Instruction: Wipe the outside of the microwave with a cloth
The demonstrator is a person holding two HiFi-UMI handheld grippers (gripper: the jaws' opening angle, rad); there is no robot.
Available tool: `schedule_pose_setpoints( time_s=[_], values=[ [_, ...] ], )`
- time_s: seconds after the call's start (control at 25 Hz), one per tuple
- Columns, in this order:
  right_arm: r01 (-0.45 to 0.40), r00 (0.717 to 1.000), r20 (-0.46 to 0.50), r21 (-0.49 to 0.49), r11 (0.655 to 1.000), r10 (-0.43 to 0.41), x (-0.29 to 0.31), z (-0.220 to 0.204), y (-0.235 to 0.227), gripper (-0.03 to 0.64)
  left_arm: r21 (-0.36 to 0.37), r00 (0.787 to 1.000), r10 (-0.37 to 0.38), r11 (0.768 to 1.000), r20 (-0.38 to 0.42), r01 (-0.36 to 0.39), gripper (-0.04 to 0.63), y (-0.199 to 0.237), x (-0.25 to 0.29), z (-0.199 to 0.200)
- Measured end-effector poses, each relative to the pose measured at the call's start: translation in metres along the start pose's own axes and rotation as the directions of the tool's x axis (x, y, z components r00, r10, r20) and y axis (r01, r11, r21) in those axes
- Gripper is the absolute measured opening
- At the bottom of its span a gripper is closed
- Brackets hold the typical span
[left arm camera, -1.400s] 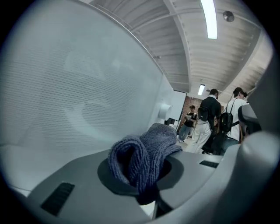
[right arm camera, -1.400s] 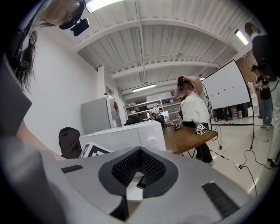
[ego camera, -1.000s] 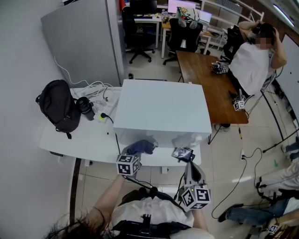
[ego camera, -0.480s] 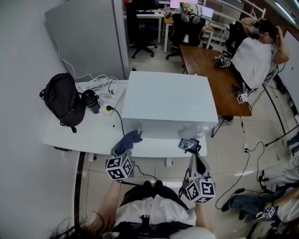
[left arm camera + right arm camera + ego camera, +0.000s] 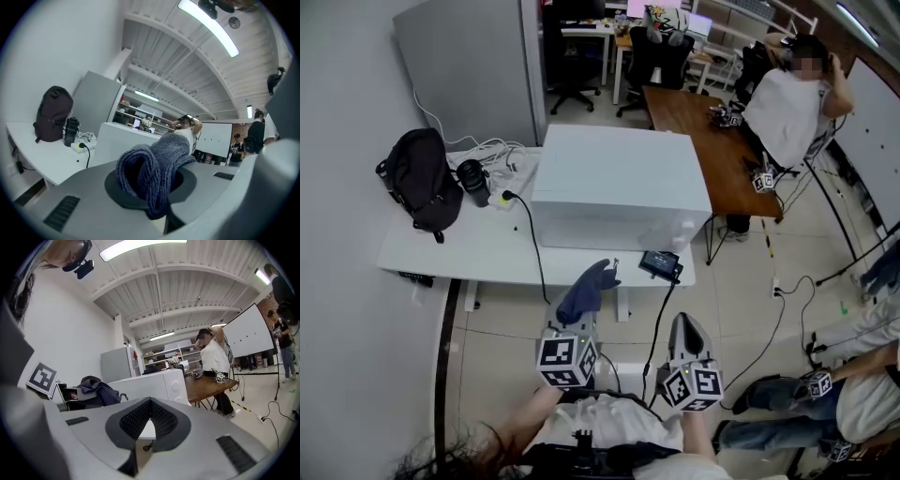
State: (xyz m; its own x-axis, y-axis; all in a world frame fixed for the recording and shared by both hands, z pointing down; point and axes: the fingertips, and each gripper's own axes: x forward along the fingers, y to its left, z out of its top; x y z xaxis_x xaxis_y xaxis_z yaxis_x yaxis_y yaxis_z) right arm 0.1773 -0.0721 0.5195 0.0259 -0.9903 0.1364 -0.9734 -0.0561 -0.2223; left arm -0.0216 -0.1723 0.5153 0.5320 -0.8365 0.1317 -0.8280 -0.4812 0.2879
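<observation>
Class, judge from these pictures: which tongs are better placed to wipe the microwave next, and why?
Left. The left tongs are shut on the blue cloth, which points toward the microwave. The right tongs are shut with nothing between them.

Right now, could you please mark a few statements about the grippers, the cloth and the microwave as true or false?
1. The left gripper is shut on the blue cloth. True.
2. The cloth is pressed against the microwave. False: it is held in the air in front of the table, apart from the microwave.
3. The right gripper holds a second cloth. False: its fingers are together with nothing between them.
4. A black backpack sits on the table to the left of the microwave. True.
</observation>
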Motion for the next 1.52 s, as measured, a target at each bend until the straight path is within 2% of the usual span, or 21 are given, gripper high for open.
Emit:
schedule_pose_setpoints(
  time_s=[0.12, 0.36, 0.52, 0.68, 0.92, 1.12, 1.52],
  values=[
    [-0.047, 0.999, 0.004, -0.003, 0.999, 0.047, -0.030, -0.006, 0.000, 0.020, -0.033, 0.999, 0.041, 0.999, 0.027, -0.040, 0.052, -0.018, -0.032, -0.007],
    [-0.118, 0.993, 0.007, 0.006, 0.993, 0.118, -0.087, -0.009, 0.001, 0.020, -0.043, 0.990, 0.137, 0.990, 0.038, -0.135, 0.052, -0.044, -0.112, -0.019],
    [-0.167, 0.986, 0.017, 0.025, 0.986, 0.167, -0.110, -0.009, 0.024, 0.020, -0.075, 0.983, 0.182, 0.981, 0.034, -0.179, 0.052, -0.045, -0.156, -0.023],
    [-0.201, 0.979, 0.035, 0.020, 0.979, 0.200, -0.127, -0.010, 0.042, 0.020, -0.028, 0.984, 0.175, 0.984, 0.011, -0.175, 0.052, -0.050, -0.183, -0.031],
    [-0.180, 0.982, 0.055, 0.028, 0.983, 0.178, -0.148, -0.009, 0.061, 0.018, 0.011, 0.986, 0.158, 0.987, -0.051, -0.157, 0.052, -0.045, -0.211, -0.050],
    [-0.189, 0.980, 0.077, 0.057, 0.980, 0.184, -0.160, -0.012, 0.086, 0.017, 0.088, 0.986, 0.164, 0.983, -0.024, -0.161, 0.052, -0.030, -0.232, -0.043],
    [-0.206, 0.977, 0.045, -0.001, 0.979, 0.206, -0.178, -0.012, 0.111, 0.015, 0.088, 0.992, 0.123, 0.989, -0.042, -0.119, 0.052, -0.034, -0.245, -0.047]
  ],
)
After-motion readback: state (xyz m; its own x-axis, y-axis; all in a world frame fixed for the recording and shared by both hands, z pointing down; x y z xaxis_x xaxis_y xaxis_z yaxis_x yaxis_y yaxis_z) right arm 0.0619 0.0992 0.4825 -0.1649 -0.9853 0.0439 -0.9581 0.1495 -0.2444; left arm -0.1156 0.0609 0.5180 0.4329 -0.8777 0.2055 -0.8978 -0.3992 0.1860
